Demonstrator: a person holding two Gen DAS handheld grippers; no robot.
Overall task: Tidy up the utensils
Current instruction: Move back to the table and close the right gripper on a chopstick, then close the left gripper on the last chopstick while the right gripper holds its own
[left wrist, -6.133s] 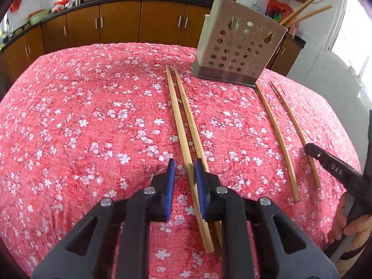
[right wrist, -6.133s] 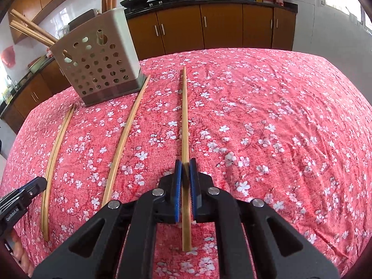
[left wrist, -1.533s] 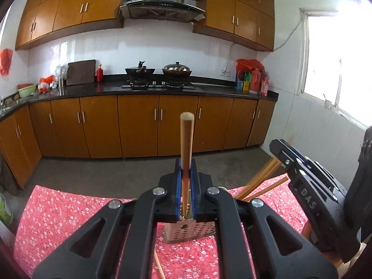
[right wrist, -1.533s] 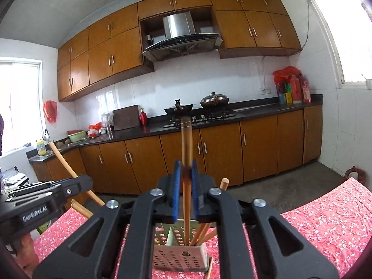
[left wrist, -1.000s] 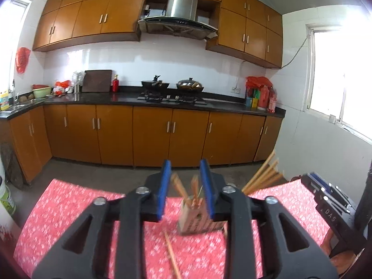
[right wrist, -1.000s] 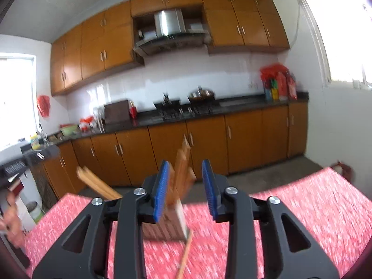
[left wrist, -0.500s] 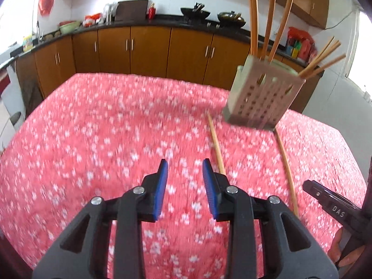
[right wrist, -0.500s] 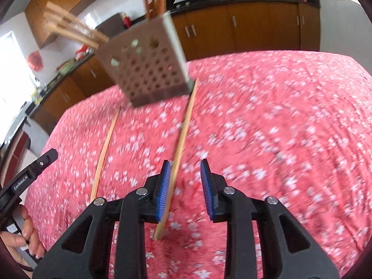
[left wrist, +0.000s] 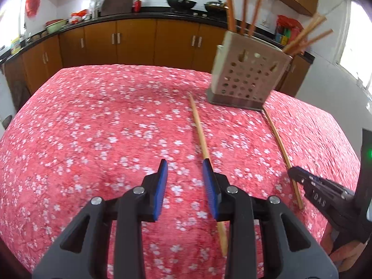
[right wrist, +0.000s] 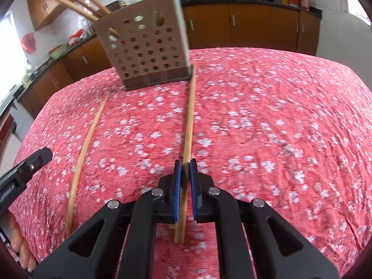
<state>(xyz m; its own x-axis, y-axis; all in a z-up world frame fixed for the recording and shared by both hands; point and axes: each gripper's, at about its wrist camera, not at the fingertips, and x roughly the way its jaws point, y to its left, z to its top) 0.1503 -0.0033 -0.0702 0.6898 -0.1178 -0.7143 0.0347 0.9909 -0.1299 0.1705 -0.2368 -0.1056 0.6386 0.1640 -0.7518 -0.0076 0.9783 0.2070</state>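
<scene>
Left gripper (left wrist: 184, 186), lowered from the perforated beige utensil holder (left wrist: 246, 79) to the red floral tablecloth (left wrist: 93, 127), jaws part-open and empty beside a bamboo chopstick (left wrist: 202, 144). Right gripper (right wrist: 185, 181) has just clamped the second chopstick (right wrist: 189, 121); both remain to be binned.

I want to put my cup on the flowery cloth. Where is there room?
The wide stretch of tablecloth to the left of the left chopstick is bare. So is the cloth to the right of the other chopstick in the right wrist view. It is crowded by the holder, between both chopsticks.
</scene>
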